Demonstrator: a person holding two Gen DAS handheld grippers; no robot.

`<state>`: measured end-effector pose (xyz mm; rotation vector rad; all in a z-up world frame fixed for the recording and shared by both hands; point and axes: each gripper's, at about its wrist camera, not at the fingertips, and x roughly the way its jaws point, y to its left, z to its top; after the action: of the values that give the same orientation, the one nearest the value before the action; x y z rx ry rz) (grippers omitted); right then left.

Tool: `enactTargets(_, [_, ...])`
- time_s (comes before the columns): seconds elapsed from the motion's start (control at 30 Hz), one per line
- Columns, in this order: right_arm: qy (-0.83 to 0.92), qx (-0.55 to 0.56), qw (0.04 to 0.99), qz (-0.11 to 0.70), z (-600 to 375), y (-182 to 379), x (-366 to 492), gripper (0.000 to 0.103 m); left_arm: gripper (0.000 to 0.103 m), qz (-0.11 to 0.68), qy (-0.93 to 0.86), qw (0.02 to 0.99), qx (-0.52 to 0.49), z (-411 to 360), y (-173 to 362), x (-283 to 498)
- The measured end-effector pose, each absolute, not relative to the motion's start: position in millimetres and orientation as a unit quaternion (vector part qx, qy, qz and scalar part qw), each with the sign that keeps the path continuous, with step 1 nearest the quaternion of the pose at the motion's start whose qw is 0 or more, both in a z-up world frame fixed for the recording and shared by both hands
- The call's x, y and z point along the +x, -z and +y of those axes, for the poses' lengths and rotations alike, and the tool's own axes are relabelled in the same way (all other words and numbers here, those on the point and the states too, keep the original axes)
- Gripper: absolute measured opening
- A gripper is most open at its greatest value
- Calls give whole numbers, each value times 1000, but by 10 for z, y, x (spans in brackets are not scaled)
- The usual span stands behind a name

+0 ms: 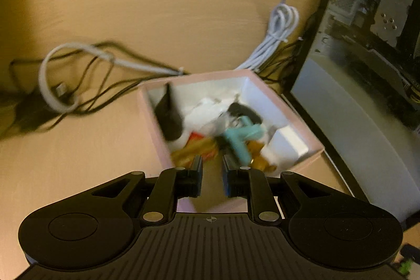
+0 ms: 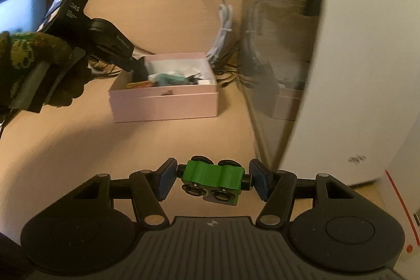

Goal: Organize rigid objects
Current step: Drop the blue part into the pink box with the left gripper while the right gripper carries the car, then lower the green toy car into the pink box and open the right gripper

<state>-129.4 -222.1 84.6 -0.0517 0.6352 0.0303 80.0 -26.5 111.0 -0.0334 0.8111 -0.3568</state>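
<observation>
A pink box (image 1: 299,120) (image 2: 162,104) stands on the wooden desk, filled with small items: a teal tool (image 1: 241,138), a black piece (image 1: 169,117), white and orange bits. My left gripper (image 1: 212,172) hovers over the box's near edge, jaws slightly apart and empty. In the right wrist view the left gripper's body (image 2: 105,41) reaches over the box's left side in a gloved hand. My right gripper (image 2: 212,177) is shut on a green block with black wheels (image 2: 214,179), held above the desk in front of the box.
Tangled grey and black cables (image 1: 86,75) lie left of the box, a white bundled cable (image 1: 278,30) (image 2: 223,30) behind it. A computer case with a glass panel (image 1: 367,43) (image 2: 275,57) stands on the right. A white carton (image 2: 367,70) is at far right.
</observation>
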Motion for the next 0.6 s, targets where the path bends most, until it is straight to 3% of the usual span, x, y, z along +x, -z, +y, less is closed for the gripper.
enactTargets(0.23, [-84,-39,948,303,-1943,-908,-776,61,18,432,135,889,-63,201,-872,91])
enactTargets(0.53, [-63,-29,985,161,-1593,-1281,575,61,18,474,73,876,-55,697,-727,-677])
enactTargets(0.6, [-67,-36,983,165,-1431,-1246,790,65,18,470,37,879,-69,861,-735,-745])
